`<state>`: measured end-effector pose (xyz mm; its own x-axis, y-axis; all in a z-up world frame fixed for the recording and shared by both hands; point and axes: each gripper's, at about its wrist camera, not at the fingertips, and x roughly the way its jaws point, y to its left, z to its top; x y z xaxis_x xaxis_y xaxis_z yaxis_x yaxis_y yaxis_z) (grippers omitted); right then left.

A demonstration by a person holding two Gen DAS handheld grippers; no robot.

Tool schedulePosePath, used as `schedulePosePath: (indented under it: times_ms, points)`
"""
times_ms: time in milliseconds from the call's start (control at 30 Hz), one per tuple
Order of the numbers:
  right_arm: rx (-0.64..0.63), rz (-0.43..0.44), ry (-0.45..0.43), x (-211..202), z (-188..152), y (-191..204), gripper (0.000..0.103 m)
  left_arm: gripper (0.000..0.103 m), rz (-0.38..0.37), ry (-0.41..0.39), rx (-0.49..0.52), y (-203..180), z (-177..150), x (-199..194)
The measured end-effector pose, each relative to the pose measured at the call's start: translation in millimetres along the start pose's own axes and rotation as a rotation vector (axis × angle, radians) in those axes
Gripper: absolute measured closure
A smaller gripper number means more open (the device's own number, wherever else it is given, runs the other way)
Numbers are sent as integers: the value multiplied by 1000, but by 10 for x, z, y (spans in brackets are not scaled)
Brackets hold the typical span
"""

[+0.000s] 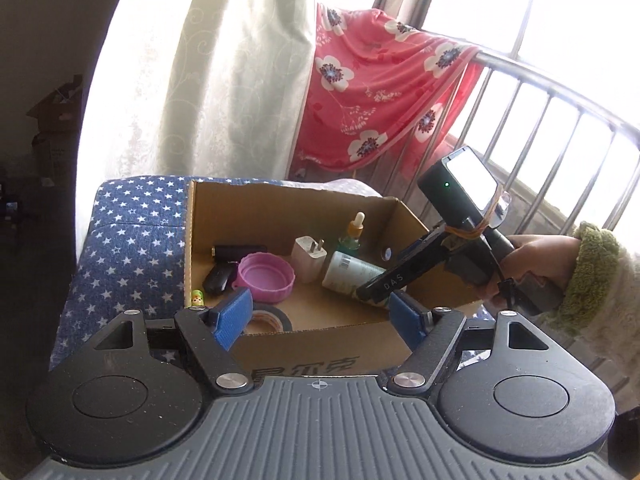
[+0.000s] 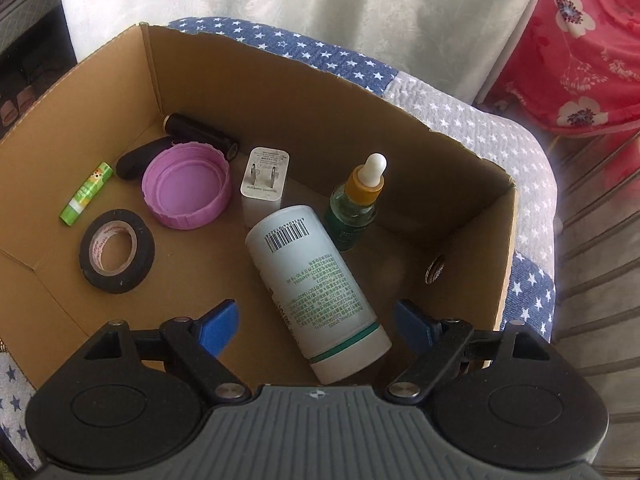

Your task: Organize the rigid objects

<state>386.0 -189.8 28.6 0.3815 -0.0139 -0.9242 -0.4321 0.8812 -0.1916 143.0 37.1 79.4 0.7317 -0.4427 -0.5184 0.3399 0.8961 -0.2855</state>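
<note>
A cardboard box (image 2: pixel 280 92) sits on a star-patterned cushion (image 1: pixel 132 248). A white bottle (image 2: pixel 316 280) lies on the box floor between the blue pads (image 2: pixel 220 328) of my right gripper (image 2: pixel 318 326), which is open and does not touch it. Around the bottle are a green dropper bottle (image 2: pixel 356 208), a white charger plug (image 2: pixel 264 184), a pink lid (image 2: pixel 186 190), a black tape roll (image 2: pixel 117 250), a green stick (image 2: pixel 86 193) and a black cylinder (image 2: pixel 200 134). My left gripper (image 1: pixel 322 316) hangs open and empty before the box's near wall (image 1: pixel 320 348).
A hand in a green-cuffed sleeve (image 1: pixel 592 276) holds the right gripper (image 1: pixel 380 286) over the box's right side. Behind the cushion hang a pale curtain (image 1: pixel 224 80) and a red flowered cloth (image 1: pixel 380 92) on a metal railing (image 1: pixel 560 92). A round metal piece (image 2: pixel 435 272) sits on the box's right wall.
</note>
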Motion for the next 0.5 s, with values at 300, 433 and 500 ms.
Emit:
schedulePosePath:
  times_ms: [300,433,500]
  points:
    - [-167,-124,128,123,76,172,50,23,61,-83,-19,250,-322,-417]
    - [-222,-160,133,78,80,281,60,23,57,-93,-36,374,-393,-457]
    - [-242,-170,134,112,102,335,55,23,45,-93,-52,424,-407,-462]
